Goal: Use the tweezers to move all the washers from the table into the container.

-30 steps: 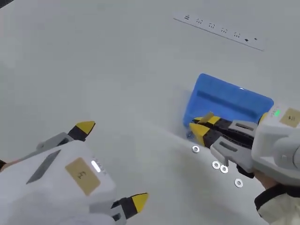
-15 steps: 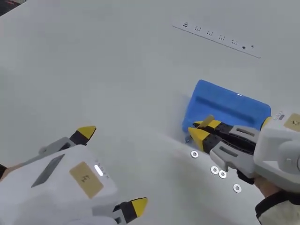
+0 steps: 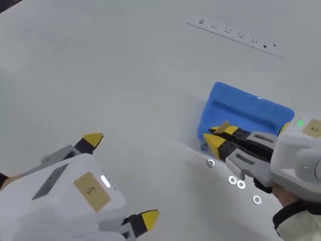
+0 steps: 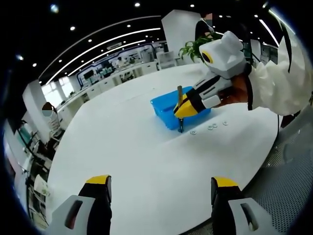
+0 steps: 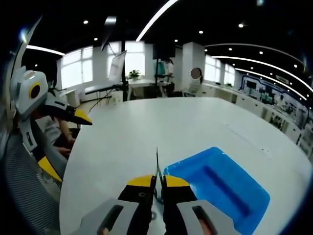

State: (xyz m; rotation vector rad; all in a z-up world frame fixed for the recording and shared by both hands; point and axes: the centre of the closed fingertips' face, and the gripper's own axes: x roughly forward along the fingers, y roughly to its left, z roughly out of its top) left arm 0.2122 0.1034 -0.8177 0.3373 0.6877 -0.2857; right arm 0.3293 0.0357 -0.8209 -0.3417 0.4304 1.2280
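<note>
The right gripper (image 3: 216, 136) is clamped on the tweezers (image 4: 180, 122), its two yellow-tipped jaws pressed together with the thin tool between them. In the right gripper view the tweezers rise as a fine line out of the seam between the jaws. In the left gripper view they stand upright, point down, with the tip at the table (image 3: 125, 75) just beside the near corner of the container (image 3: 248, 111). I cannot tell whether the tip grips a washer.

The container is a blue, shallow, rectangular tray resting flat on the white table, at the right in the head view. The right gripper reaches in front of its near edge.

Four washers (image 3: 232, 179) lie flat on the table near the container's near side, beside the right gripper. One lies alone, closest to the tweezers' tip. Two lie side by side, very close together. The fourth lies a little farther out, towards the person's sleeve.

The left gripper (image 3: 120, 179) hangs over bare table, well apart from the container and washers, with its jaws spread wide and nothing between them.

A socket strip (image 3: 235, 34) is set into the table beyond the container
</note>
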